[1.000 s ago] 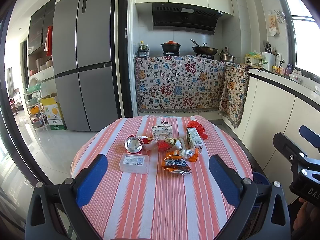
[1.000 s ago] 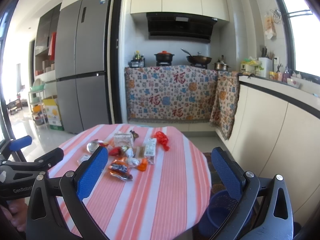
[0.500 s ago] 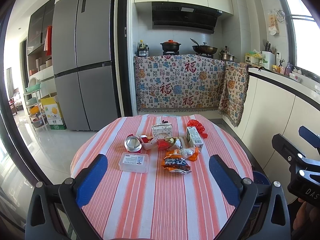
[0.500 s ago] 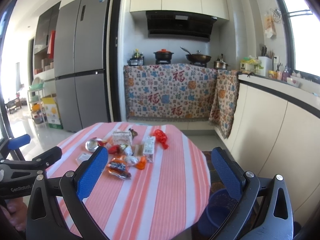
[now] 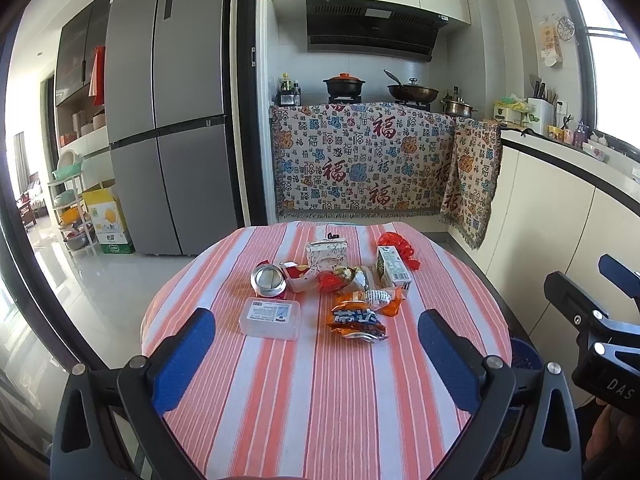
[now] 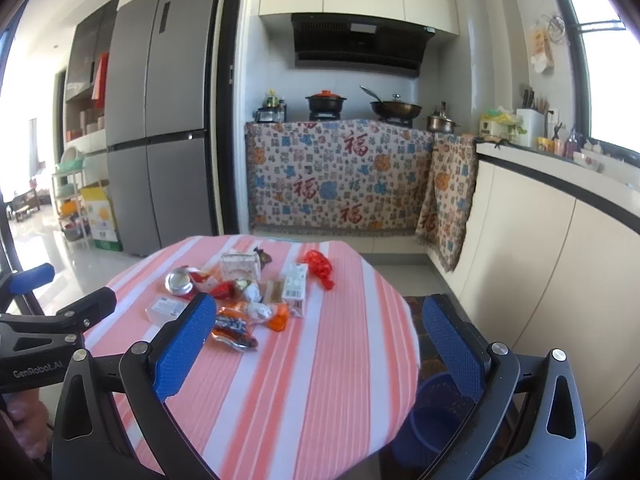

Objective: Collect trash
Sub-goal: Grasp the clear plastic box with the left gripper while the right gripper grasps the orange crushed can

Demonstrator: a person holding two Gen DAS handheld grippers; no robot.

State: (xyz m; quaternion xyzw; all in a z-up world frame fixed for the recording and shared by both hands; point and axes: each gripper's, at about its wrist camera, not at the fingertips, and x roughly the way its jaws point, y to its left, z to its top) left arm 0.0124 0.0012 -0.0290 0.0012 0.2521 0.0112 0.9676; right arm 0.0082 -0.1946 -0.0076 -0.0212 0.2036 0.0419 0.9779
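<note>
Left wrist view, trash pile (image 5: 340, 288) beyond gaping left gripper (image 5: 316, 354)

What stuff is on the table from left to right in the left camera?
Can → clear box → tissue pack → orange snack bag → carton

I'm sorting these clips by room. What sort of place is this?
A home kitchen, most likely: a tall fridge, a range hood above pots on a stove, and a round table with trash.
</note>
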